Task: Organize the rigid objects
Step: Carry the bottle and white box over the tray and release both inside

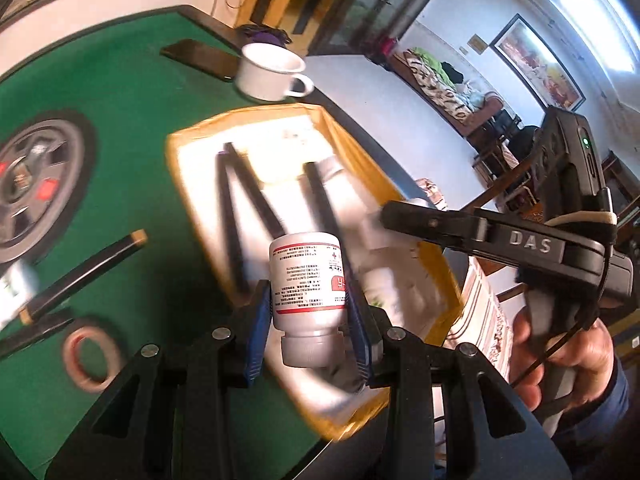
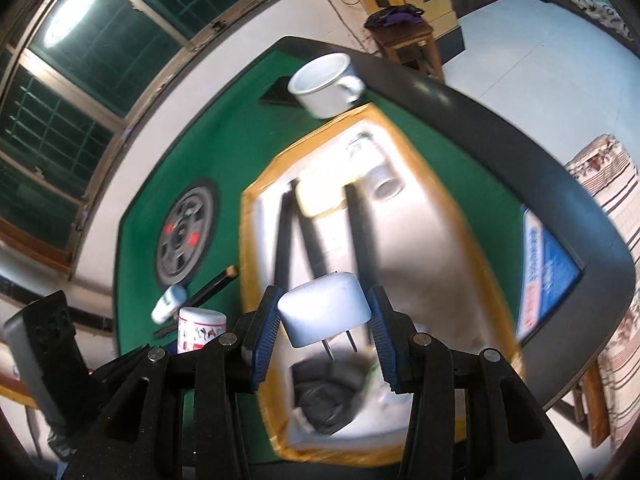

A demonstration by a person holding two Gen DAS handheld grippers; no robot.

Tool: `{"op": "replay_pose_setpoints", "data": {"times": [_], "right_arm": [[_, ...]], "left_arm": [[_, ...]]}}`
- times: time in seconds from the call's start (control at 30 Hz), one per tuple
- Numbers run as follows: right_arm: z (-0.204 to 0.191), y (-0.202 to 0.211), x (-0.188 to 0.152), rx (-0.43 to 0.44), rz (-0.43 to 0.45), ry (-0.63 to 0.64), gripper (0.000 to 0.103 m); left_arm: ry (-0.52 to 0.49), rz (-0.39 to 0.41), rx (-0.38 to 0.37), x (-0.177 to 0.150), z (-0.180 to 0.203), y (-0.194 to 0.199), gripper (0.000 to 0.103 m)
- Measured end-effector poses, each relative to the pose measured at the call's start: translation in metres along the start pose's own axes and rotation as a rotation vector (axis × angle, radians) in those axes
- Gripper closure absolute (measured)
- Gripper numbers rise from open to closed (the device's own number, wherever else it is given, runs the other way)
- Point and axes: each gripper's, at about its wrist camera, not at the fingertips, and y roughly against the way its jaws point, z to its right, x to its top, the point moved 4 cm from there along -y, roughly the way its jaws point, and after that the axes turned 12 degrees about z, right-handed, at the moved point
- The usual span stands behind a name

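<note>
Green felt covers the table [image 1: 132,92], and in the left wrist view, from the left edge inward, a wheel-shaped print [image 1: 36,188], a black stick with tan ends [image 1: 84,276] and a roll of tape [image 1: 93,354] at the lower left are seen on it. Toward the centre, a white pill bottle [image 1: 307,296] with a red-and-white label is gripped, cap toward the camera, between the blue pads of the left gripper [image 1: 309,300], held above a yellow-rimmed cardboard box [image 1: 188,152] in which black sticks are lying. A white mug [image 1: 269,72] stands beyond the box at upper centre. At the right of that frame, the right gripper [image 1: 390,216] is seen from the side, carried by a hand [image 1: 560,356]. In the right wrist view, a white plug adapter [image 2: 325,308] with two metal prongs is clamped between the right gripper's pads, low in the frame over the same box, which appears blurred.
</note>
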Motion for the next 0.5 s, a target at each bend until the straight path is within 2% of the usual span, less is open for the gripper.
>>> {"op": "replay_pose_setpoints", "data": {"times": [0.1, 0.3, 0.5], "right_arm": [[0.01, -0.011, 0.013, -0.006, -0.008, -0.01, 0.063], [0.016, -0.034, 0.034, -0.032, 0.022, 0.048, 0.063], [0.023, -0.05, 0.03, -0.049, -0.01, 0.092, 0.063]], "left_arm": [[0.021, -0.008, -0.006, 0.006, 0.008, -0.019, 0.069], [0.076, -0.022, 0.01, 0.015, 0.008, -0.049, 0.069], [0.092, -0.031, 0.019, 0.011, 0.005, -0.058, 0.069]]}}
